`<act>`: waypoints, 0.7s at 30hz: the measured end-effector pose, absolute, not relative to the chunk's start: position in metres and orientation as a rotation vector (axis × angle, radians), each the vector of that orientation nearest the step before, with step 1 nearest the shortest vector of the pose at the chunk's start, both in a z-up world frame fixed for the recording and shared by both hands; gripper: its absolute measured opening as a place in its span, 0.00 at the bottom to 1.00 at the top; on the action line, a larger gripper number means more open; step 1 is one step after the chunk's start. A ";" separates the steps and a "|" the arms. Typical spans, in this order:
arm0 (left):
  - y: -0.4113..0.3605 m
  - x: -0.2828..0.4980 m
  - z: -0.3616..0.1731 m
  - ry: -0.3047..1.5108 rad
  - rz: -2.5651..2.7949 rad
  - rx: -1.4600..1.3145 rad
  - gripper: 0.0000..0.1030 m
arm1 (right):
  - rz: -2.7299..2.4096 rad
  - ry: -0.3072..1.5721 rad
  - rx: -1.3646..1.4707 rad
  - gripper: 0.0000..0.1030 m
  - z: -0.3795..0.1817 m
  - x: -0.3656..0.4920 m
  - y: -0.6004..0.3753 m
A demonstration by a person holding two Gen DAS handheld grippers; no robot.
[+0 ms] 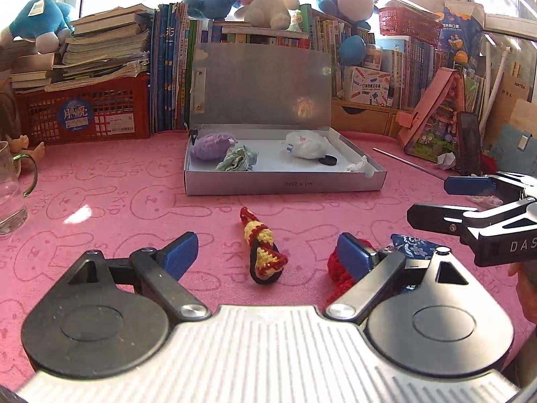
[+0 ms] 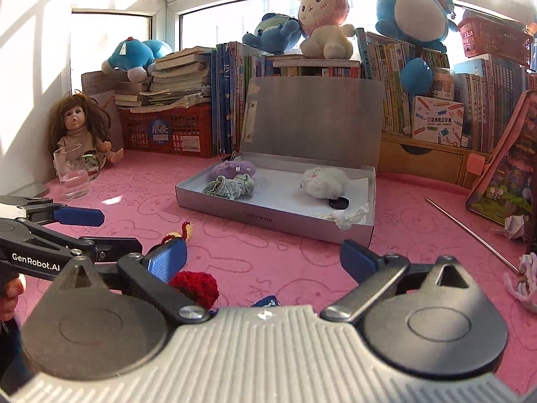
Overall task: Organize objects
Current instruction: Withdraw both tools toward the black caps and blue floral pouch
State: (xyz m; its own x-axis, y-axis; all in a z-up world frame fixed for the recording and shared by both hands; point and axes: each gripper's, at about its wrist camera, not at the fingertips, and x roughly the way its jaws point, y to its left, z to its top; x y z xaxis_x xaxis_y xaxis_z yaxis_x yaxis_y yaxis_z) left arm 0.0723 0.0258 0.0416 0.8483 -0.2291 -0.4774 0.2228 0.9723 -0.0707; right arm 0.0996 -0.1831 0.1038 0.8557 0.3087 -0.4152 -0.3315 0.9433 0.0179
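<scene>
While the open silver metal box (image 1: 285, 181) sits on the pink rabbit-print tabletop (image 1: 117, 201) with its lid propped upright, a red, yellow and black crocheted cone (image 1: 263, 252) lies loose on the cloth at 6 o'clock from it. In the left wrist view this cone rests between the spread blue pads of the left hand-held gripper (image 1: 268, 252), which is released and touches nothing. A red crocheted piece (image 1: 339, 268) lies at 3 o'clock from the cone, partly behind the right-side pad, with a blue floral fabric pouch (image 1: 414, 247) just beyond it. The right hand-held gripper (image 2: 263, 262) is likewise released, with only bare cloth between its pads. Inside the box lie a purple fluffy ball (image 2: 233, 169), a crumpled pale green cloth (image 2: 231, 186), a white fluffy toy (image 2: 324, 181) and a small black disc (image 2: 338, 203). At 9 o'clock from the box stands a clear glass mug (image 2: 72, 173), with a brown-haired doll (image 2: 80, 127) just behind it.
</scene>
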 end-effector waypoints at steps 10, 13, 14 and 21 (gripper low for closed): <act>0.030 0.028 0.019 0.537 -0.194 -0.032 0.90 | 0.327 0.465 -0.069 0.98 0.076 0.076 -0.182; 0.027 0.018 0.013 0.539 -0.182 -0.023 0.90 | 0.310 0.472 -0.059 0.98 0.070 0.075 -0.183; 0.026 0.014 0.011 0.544 -0.178 -0.027 0.90 | 0.301 0.479 -0.053 0.98 0.067 0.075 -0.183; 0.020 0.001 -0.002 0.566 -0.160 -0.021 0.90 | 0.250 0.509 -0.056 0.98 0.057 0.078 -0.180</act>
